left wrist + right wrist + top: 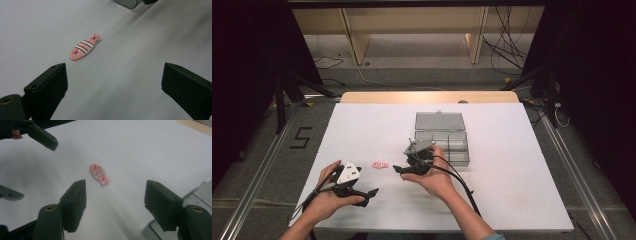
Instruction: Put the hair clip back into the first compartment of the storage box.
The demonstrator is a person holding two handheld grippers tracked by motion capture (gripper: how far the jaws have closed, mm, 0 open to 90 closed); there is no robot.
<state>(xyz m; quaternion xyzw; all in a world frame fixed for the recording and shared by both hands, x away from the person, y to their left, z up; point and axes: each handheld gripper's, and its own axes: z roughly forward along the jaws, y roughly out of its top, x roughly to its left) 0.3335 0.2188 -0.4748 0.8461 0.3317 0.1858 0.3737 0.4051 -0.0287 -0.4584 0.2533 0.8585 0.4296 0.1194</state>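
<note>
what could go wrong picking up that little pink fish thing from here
The flat pink fish-shaped piece with white stripes lies flush on the white table, so open jaws may slide over it or push it away. The left gripper and right gripper both aim at it and might collide.
</note>
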